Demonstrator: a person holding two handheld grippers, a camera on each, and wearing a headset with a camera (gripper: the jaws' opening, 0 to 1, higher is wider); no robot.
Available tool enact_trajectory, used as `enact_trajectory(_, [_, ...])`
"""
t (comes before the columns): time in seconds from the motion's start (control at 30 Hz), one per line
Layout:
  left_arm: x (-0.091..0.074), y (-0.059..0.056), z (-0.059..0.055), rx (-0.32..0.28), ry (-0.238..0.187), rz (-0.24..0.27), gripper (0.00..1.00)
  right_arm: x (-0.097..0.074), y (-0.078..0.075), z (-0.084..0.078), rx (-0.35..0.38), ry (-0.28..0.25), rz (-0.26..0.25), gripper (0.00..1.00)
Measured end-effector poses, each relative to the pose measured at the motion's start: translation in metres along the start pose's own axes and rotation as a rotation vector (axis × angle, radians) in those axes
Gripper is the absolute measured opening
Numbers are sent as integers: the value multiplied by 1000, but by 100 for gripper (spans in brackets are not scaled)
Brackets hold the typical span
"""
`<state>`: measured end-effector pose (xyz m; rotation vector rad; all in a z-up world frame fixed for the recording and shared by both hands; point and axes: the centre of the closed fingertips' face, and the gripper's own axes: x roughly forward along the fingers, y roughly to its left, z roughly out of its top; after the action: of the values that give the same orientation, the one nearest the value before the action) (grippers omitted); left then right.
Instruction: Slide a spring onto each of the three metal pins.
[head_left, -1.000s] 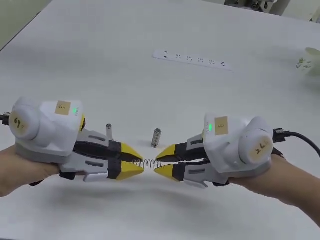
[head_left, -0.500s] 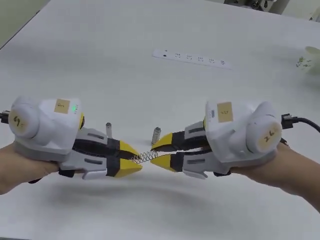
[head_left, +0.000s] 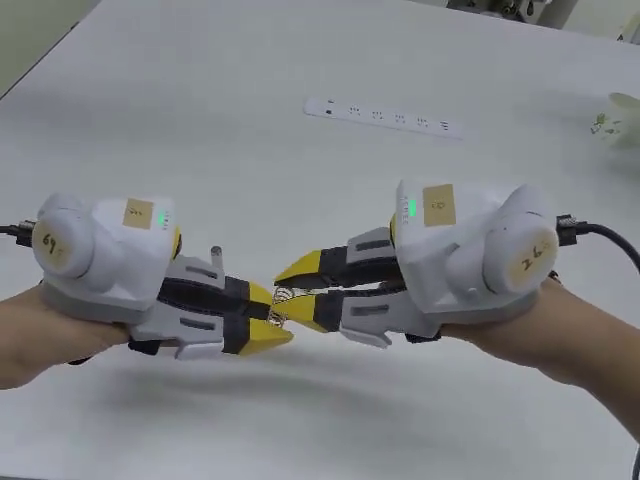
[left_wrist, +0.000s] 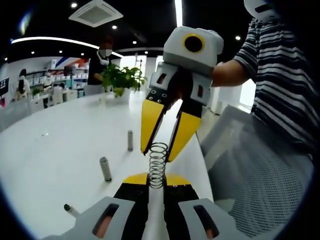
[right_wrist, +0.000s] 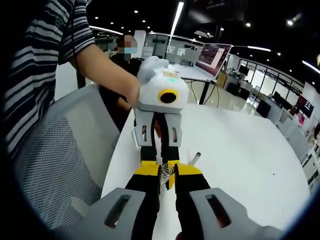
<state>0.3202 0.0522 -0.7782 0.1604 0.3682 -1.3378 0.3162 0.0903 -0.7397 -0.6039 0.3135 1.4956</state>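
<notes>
A small steel spring (left_wrist: 158, 165) sticks out of my left gripper (left_wrist: 157, 179), whose jaws are shut on its near end. My right gripper (left_wrist: 159, 152) faces it nose to nose, its yellow fingers (left_wrist: 150, 120) apart on either side of the spring's far end. In the head view the two grippers, left (head_left: 272, 318) and right (head_left: 290, 295), meet low over the table with the spring (head_left: 284, 295) between them. On the table stand a pin wearing a spring (left_wrist: 105, 169), a bare pin (left_wrist: 130, 140) and a third pin (left_wrist: 70, 210). One bare pin (head_left: 216, 256) shows behind the left gripper.
A white power strip (head_left: 382, 117) lies further back on the white table (head_left: 200, 120). A small white and green object (head_left: 620, 115) sits at the far right edge. A cable (head_left: 600, 250) trails from the right gripper. A mesh chair (right_wrist: 55, 160) and a person in a striped shirt are behind.
The right gripper has closed in leftward on the left gripper, so its jaws now straddle the spring. Less of the spring shows between the tips. The spring-bearing pin is now hidden in the head view.
</notes>
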Motion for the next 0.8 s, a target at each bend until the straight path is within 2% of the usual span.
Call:
enact_trajectory(0.3, [-2, 0, -2, -4, 4, 5, 2, 1, 0, 0, -22, -7, -15, 7])
enact_trajectory(0.8, [-2, 1, -5, -39, 15, 15, 3, 4, 2, -1, -97, 14, -21, 7])
